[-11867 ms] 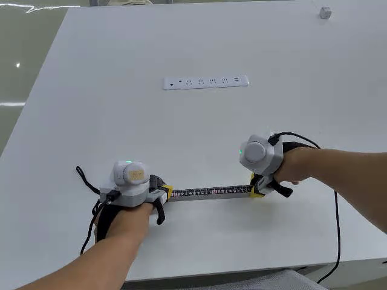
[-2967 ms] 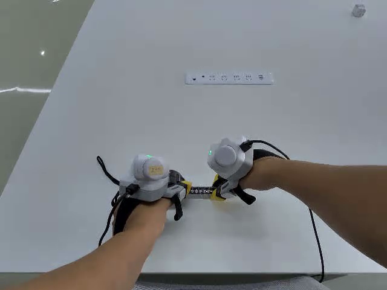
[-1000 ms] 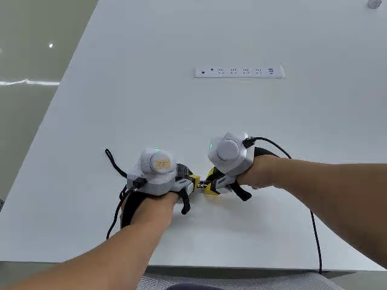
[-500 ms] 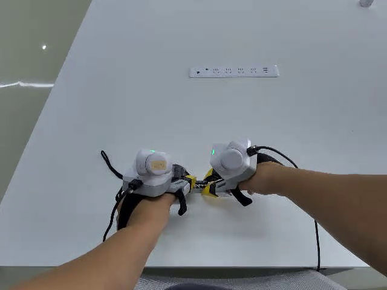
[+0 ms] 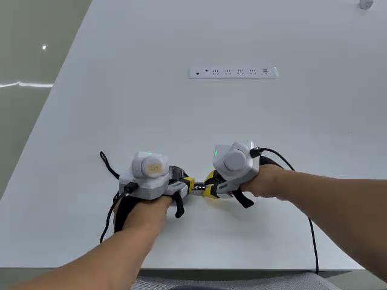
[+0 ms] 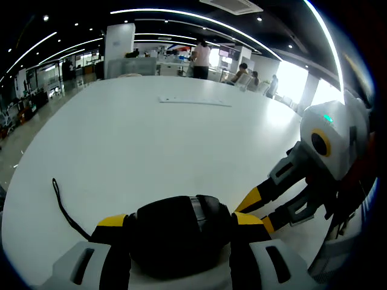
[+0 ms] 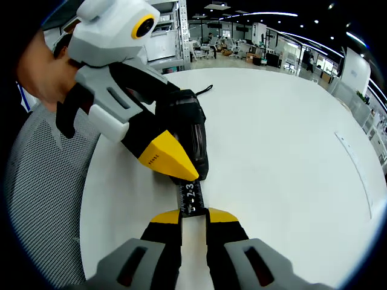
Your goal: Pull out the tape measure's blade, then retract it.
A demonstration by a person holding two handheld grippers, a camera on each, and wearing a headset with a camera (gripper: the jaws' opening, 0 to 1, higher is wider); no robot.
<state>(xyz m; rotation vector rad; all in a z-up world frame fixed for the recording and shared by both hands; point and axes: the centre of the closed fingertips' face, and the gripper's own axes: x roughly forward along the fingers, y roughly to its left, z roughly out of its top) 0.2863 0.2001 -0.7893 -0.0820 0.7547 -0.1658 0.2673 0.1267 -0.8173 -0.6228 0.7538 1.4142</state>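
A black tape measure [image 6: 175, 234] sits clamped between the yellow-tipped jaws of my left gripper [image 5: 185, 183], low on the white table [image 5: 181, 115]. Its case [image 7: 188, 130] lies close ahead in the right gripper view, with a short stretch of blade [image 7: 191, 197] running out of it. My right gripper [image 7: 193, 214] is shut on that blade's end, and only a couple of centimetres of blade [image 5: 198, 186] show between the two grippers. The right gripper [image 5: 207, 190] points left at the left one, almost touching it.
A white power strip [image 5: 234, 72] lies flat at mid-table, well beyond the grippers. A small grey object [image 5: 365, 4] sits at the far right corner. Black cables [image 5: 109, 166] trail from both grippers. The table's near edge [image 5: 230, 264] runs just under my forearms.
The right gripper has come left toward the left one, and the exposed blade has shrunk from a long stretch to a short stub. Both grips have held throughout.
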